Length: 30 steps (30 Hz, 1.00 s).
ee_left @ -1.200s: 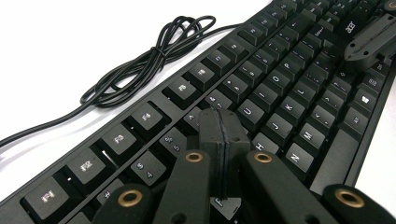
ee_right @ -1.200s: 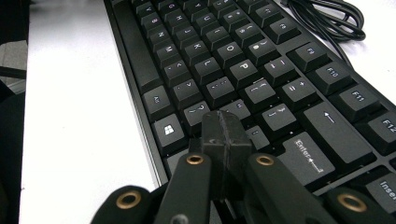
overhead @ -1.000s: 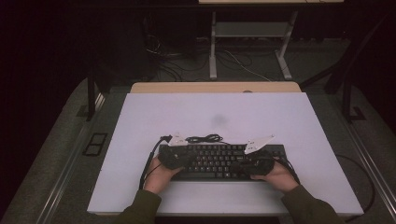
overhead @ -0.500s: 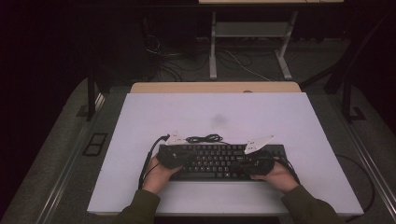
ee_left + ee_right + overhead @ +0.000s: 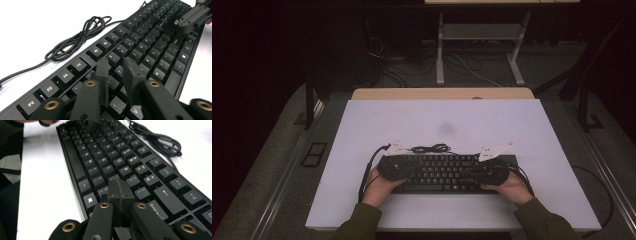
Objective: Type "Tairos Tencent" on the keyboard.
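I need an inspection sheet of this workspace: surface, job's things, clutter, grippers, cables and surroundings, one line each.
Surface: white table top, bare behind the keyboard, with a faint grey smudge.
Job's things: black keyboard lying flat near the person's edge.
Clutter: nothing seen.
Grippers: left gripper over the keyboard's left keys, its jaws have just been opening, a small gap, nothing between them; right gripper over the right keys, jaws pressed together, empty.
Cables: keyboard cable bundled in a loose coil on the table behind the keyboard; a gripper cable trails on the left.
Surroundings: dark room, grey floor, table legs and loose wires behind.
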{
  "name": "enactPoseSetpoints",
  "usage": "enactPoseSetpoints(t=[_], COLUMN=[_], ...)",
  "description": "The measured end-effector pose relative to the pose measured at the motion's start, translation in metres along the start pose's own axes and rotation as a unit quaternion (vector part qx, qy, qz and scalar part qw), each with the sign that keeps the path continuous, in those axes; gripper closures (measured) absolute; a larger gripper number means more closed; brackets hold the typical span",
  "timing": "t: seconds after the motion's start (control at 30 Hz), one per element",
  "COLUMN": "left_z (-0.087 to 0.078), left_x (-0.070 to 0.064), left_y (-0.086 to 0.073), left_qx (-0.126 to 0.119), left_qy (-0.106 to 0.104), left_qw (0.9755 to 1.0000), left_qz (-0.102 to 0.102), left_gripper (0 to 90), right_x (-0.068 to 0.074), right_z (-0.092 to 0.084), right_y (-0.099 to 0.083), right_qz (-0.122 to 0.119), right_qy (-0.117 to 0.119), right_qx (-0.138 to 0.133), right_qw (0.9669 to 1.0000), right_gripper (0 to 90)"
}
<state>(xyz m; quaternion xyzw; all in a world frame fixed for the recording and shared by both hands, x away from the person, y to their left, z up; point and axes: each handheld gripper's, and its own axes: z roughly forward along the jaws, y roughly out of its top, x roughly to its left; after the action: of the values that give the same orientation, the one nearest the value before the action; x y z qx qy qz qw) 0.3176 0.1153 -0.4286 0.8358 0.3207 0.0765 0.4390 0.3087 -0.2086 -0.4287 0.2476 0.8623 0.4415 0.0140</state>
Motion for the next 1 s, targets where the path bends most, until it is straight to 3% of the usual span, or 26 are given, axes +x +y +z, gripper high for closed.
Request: enactPoseSetpoints(t=[0.07,0.17,0.27,0.33,0.43,1.0], left_z=[-0.001,-0.001,-0.001,-0.001,-0.004,-0.018], left_x=[0.000,0.000,-0.001,-0.001,-0.002,-0.001], left_y=[0.000,-0.001,-0.004,-0.004,-0.004,-0.013], left_qx=[-0.003,-0.006,-0.009,-0.010,-0.017,-0.042], left_qy=[0.001,-0.002,0.004,0.006,0.007,0.016], left_qw=[1.0000,1.0000,0.9999,0.9999,0.9998,0.9989], left_qz=[-0.002,0.003,0.007,0.008,0.009,0.011], left_gripper=[66.2,55.7,39.5,35.2,33.3,31.9], right_x=[-0.001,-0.002,-0.002,-0.002,-0.002,-0.006], right_z=[0.000,0.000,0.000,0.000,0.001,0.002], right_y=[0.000,0.000,0.001,0.002,0.003,0.008], right_qz=[0.002,0.013,0.015,0.017,0.020,0.029], right_qy=[0.002,0.003,-0.006,-0.012,-0.021,-0.035], right_qx=[-0.007,-0.014,-0.024,-0.033,-0.039,-0.056], right_qw=[1.0000,0.9998,0.9996,0.9992,0.9988,0.9974], right_gripper=[89.1,76.4,59.7,49.0,41.2,33.7])
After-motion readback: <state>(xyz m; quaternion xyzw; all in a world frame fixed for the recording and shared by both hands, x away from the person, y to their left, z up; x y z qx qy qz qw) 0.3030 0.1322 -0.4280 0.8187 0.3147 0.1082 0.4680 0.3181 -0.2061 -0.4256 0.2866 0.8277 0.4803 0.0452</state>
